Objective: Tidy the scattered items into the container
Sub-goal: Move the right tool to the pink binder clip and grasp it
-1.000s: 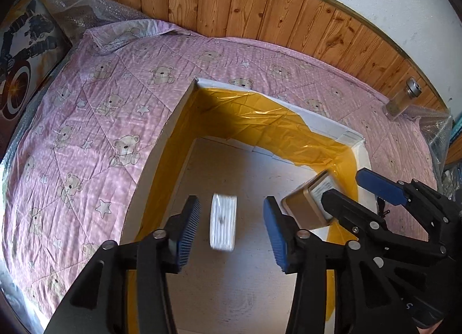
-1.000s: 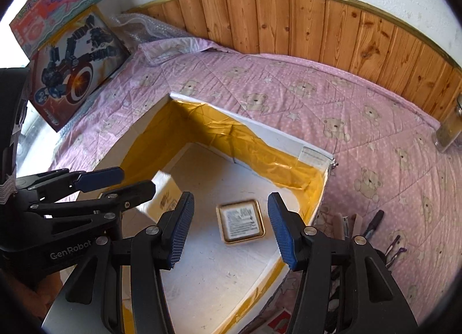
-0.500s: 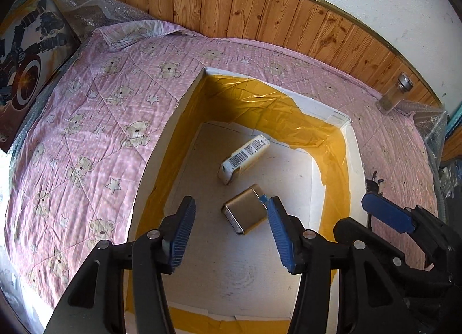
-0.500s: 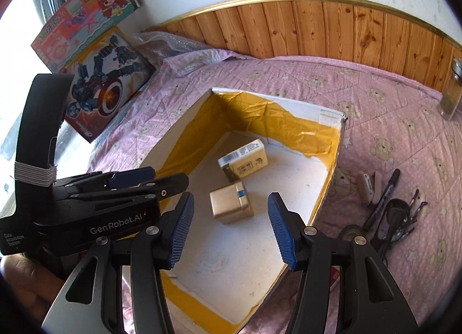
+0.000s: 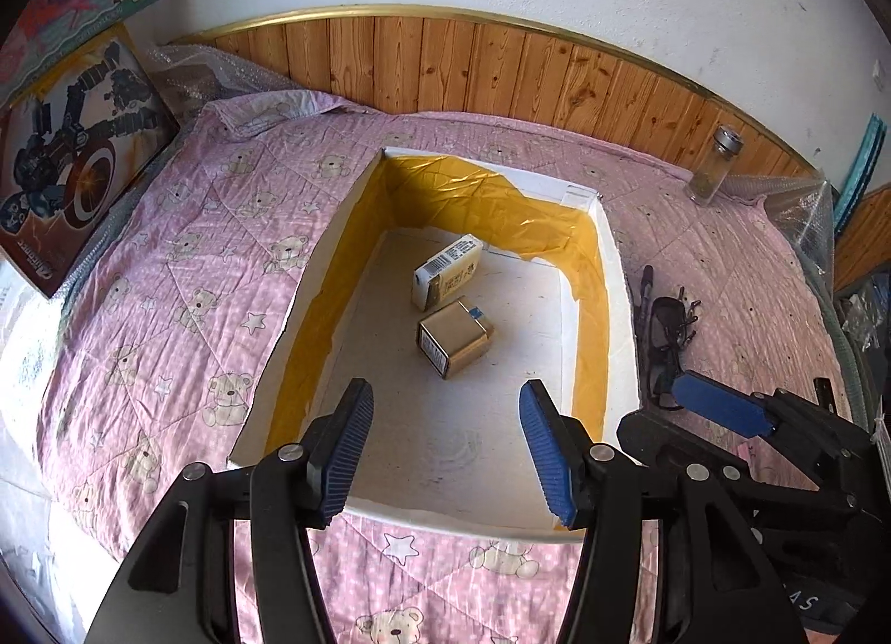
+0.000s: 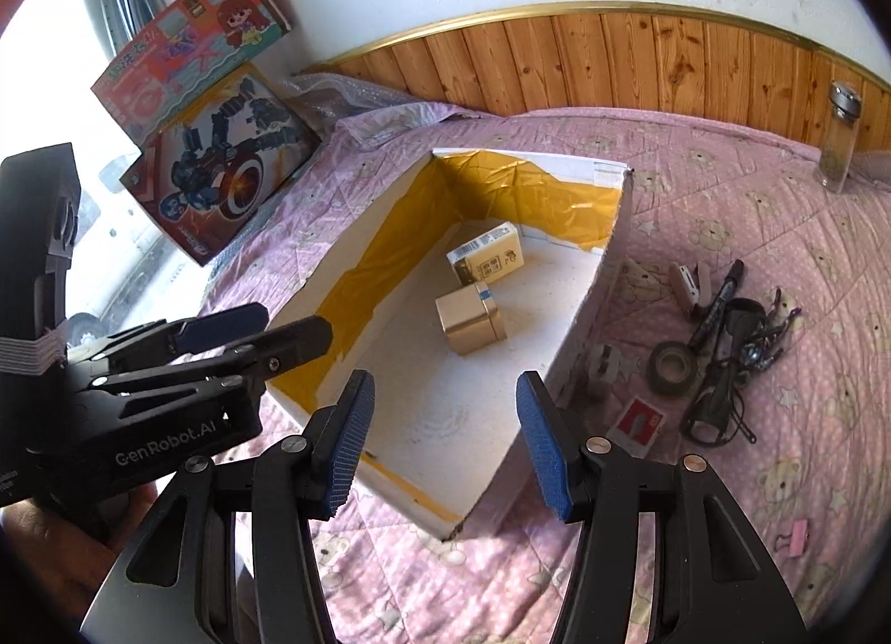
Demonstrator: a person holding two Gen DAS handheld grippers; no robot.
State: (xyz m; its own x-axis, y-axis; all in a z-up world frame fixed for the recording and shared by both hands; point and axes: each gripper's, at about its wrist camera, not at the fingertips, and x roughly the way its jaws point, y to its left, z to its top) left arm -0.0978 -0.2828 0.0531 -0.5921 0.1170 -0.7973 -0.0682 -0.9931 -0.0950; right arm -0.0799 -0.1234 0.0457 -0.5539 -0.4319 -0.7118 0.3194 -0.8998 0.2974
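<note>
Container: a white box [image 5: 618, 299] lined with yellow tape, lying on the bed's pink bear-print quilt [image 5: 184, 276].
Already inside: a gold tin [image 5: 454, 335] and a cream carton [image 5: 448, 270], close together near the far half of the floor.
Left claw [image 5: 442, 441]: released, nothing between its blue pads, hovering above the box's near edge.
Right claw [image 6: 440, 435]: also spread wide and empty, over the box's near corner.
Still scattered: on the quilt just right of the box lie a stapler [image 6: 689, 282], a marker [image 6: 718, 304], a tape roll [image 6: 672, 367], tangled dark-framed glasses with clips [image 6: 735, 365], a small red-and-white card [image 6: 637, 421] and a pink binder clip [image 6: 795, 535].
Handling: all look light. The marker is stiff, best pinched mid-barrel; the tape roll across its rim; the glasses seem fragile and snag-prone, so take the frame bridge gently.
Card: flat on soft fabric, probably hardest to lift; press one edge into the quilt.
</note>
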